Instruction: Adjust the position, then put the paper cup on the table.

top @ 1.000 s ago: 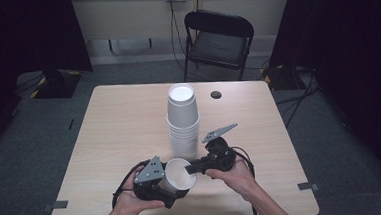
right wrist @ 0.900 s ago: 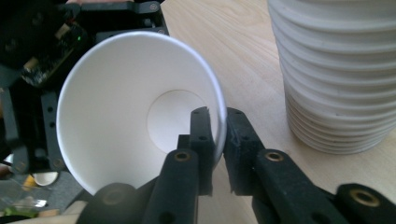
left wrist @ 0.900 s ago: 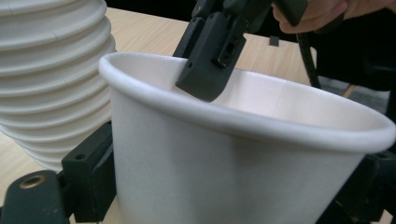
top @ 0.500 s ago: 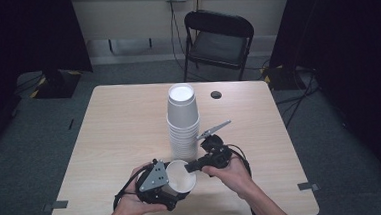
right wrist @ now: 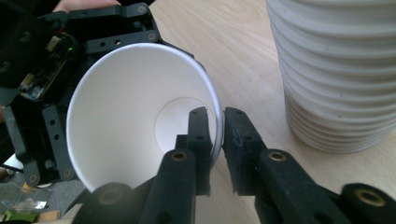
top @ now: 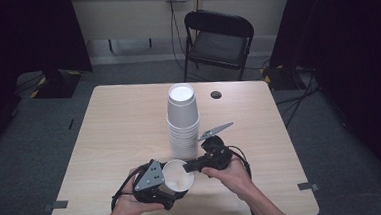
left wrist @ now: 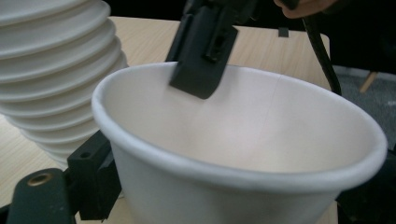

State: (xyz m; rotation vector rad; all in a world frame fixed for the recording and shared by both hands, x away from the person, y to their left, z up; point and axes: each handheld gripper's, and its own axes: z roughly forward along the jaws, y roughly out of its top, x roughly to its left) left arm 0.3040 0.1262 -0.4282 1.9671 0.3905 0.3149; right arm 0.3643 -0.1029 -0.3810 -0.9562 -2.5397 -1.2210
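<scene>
Item: one white paper cup [top: 178, 175], smooth, conical, rolled rim, at the bench's [top: 119, 127] 6 o'clock edge. My left gripper [top: 155, 186] clamps its body; my right gripper [right wrist: 217, 135] has jaws just eased, one inside, one outside the thin wall. Ribbed stack of cups [top: 183, 120] at 12 o'clock from it. Pale woodgrain bench.

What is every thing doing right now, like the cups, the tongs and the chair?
Single paper cup: tipped on its side, empty, gripped by both tongs.
Left tongs: shut on the cup's body.
Right tongs: pinching the cup's rim, one jaw inside, one outside.
Stack of paper cups: nested upside down, standing on the table.
Folding chair: unfolded, empty, behind the table.
</scene>
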